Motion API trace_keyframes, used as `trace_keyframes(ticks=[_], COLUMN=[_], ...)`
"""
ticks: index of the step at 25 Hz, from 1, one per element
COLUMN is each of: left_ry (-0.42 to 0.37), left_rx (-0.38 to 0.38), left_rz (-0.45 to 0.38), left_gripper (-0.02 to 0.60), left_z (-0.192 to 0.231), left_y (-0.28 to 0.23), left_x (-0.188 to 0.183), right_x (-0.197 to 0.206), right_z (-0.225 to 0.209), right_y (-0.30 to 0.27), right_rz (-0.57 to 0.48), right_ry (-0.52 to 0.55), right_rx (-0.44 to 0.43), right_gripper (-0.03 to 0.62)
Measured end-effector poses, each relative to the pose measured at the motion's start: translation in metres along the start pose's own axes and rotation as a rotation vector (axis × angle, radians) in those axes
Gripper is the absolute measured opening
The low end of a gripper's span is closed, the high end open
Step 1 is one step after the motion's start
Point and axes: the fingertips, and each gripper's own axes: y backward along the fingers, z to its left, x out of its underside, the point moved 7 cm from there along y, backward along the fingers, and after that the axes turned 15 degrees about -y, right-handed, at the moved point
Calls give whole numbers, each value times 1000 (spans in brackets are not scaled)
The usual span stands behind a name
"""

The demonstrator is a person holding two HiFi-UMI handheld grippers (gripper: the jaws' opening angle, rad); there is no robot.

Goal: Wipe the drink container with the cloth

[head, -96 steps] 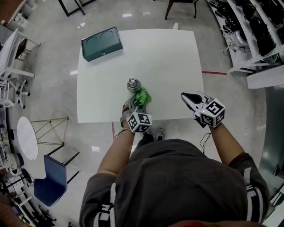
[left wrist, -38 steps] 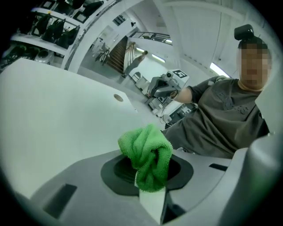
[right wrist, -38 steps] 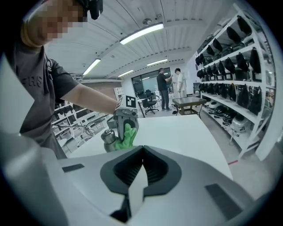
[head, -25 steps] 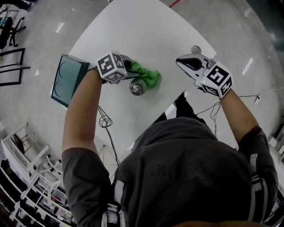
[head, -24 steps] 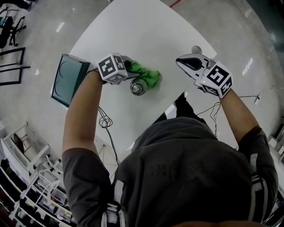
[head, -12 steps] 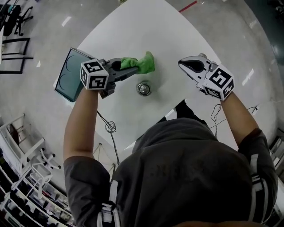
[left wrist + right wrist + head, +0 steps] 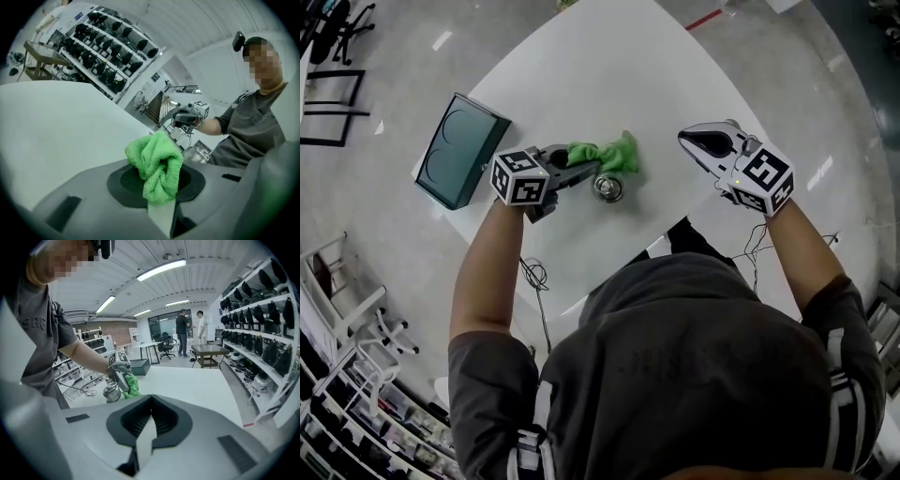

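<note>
Cloth (image 7: 609,155) bunches in the clenched left hand-held gripper (image 7: 579,167). Just off its tips the drink container (image 7: 607,187) stands upright on the table (image 7: 581,66). The right hand-held gripper (image 7: 692,139), closed and empty, hangs farther away.

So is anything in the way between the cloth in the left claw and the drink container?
Nothing visible. The left claw is shut on the green cloth, which sits right beside the drink container; whether they touch is unclear.
</note>
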Motion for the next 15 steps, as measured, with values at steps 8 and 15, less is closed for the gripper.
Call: trace_keyframes(ticks=[8, 15], left_ry=[-103, -169], left_rx=[-125, -323], left_rz=[139, 69], left_gripper=[84, 84], left_z=[3, -18], left_y=[1, 21], left_x=[24, 16], right_x=[0, -7], right_z=[6, 20], right_y=[-3, -7], right_rz=[13, 20], right_ry=[20, 55], right_rx=[9, -15], right_gripper=[-8, -8])
